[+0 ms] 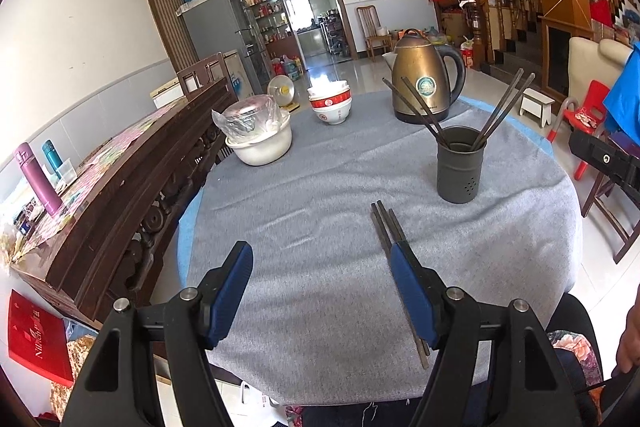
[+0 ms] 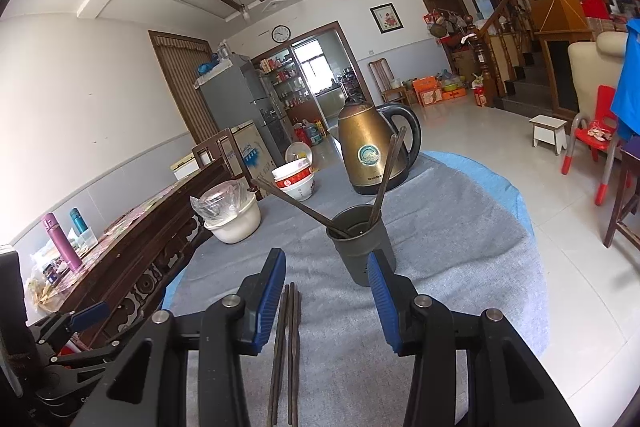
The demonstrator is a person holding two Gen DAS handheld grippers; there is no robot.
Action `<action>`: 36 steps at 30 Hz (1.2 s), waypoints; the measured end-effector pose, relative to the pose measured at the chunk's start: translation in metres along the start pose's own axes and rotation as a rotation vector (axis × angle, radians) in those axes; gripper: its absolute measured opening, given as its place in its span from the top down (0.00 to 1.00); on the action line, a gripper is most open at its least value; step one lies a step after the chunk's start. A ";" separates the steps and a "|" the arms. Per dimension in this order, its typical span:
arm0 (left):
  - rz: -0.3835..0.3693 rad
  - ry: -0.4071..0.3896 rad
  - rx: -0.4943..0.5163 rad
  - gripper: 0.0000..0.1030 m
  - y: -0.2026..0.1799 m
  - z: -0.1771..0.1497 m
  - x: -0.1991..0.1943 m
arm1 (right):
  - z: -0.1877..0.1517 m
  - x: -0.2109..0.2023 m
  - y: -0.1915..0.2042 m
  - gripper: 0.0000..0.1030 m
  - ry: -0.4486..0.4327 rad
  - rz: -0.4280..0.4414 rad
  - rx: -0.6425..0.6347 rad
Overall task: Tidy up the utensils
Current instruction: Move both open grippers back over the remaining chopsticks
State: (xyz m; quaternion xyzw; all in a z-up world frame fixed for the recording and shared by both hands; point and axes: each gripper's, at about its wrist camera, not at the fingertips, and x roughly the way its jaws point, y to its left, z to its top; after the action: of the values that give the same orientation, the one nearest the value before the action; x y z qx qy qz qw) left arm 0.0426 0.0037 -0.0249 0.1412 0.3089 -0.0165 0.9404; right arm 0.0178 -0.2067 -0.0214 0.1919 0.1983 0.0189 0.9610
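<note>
A dark grey utensil holder (image 1: 458, 166) stands on the grey tablecloth and holds several dark chopsticks leaning out both ways; it also shows in the right wrist view (image 2: 362, 243). Loose dark chopsticks (image 1: 385, 223) lie flat on the cloth in front of it, partly hidden under my left gripper's right finger; they show in the right wrist view (image 2: 289, 339). My left gripper (image 1: 322, 259) is open and empty above the cloth. My right gripper (image 2: 327, 269) is open and empty, raised above the loose chopsticks, just before the holder.
A bronze kettle (image 1: 426, 81) stands behind the holder. Stacked red-and-white bowls (image 1: 331, 103) and a white pot with a bagged lid (image 1: 258, 131) sit at the far left of the table (image 1: 312, 187). A dark carved wooden bench (image 1: 132, 183) runs along the left.
</note>
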 end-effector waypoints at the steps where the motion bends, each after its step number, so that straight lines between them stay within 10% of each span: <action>1: 0.000 0.000 -0.001 0.30 0.000 0.000 0.000 | 0.000 0.000 0.000 0.54 0.001 0.001 0.000; 36: 0.012 0.049 -0.044 0.30 0.022 -0.010 0.017 | -0.014 0.020 0.026 0.54 0.077 0.031 -0.038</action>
State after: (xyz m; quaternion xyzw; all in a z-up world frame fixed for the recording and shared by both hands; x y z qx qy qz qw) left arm 0.0527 0.0285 -0.0369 0.1228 0.3311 -0.0007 0.9356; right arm 0.0316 -0.1758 -0.0306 0.1756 0.2318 0.0449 0.9557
